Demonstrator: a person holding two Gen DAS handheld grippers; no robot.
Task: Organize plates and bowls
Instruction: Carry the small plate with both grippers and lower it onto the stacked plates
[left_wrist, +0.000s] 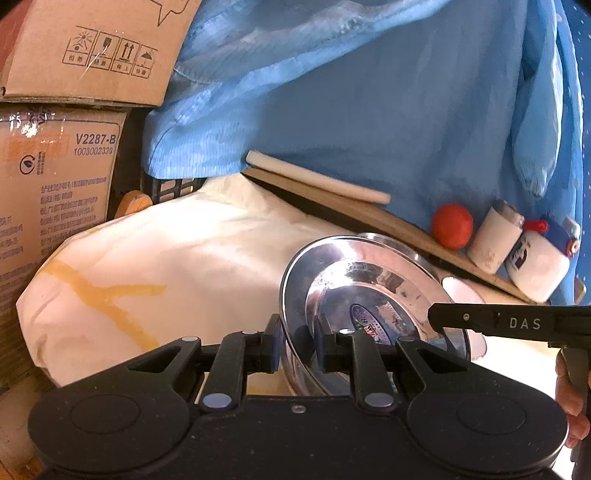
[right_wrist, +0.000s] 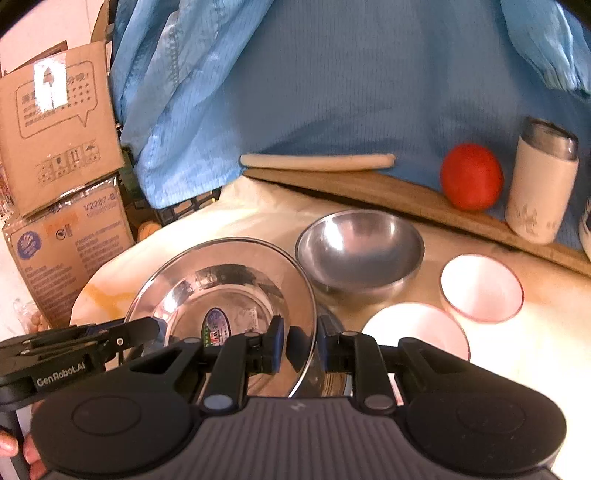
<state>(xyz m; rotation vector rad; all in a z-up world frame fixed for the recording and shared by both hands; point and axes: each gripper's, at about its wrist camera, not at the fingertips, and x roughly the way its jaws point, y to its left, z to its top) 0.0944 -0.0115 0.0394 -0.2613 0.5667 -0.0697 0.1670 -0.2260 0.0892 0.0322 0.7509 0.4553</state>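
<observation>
- While both grippers pinch its rim from opposite sides, the steel plate sits lifted and tilted above the cloth-covered table — the left gripper has its blue pads clamped on one edge, the right gripper on the other, and both point down at a slant.
- In the right wrist view the left gripper comes in from the lower left, with a hand just showing below it.
- One steel plate, with an oval sticker in its middle too blurred to read.
- One steel bowl stands just behind the plate; two pink-rimmed white bowls sit to its right.
- Further back: one red ball, one white tumbler, one long white stick on a wooden board, against a blue cloth.
- Writing — "GenRobot.AI" and "DAS" on the grippers; "V2287-B" on the lower of two cardboard boxes.
</observation>
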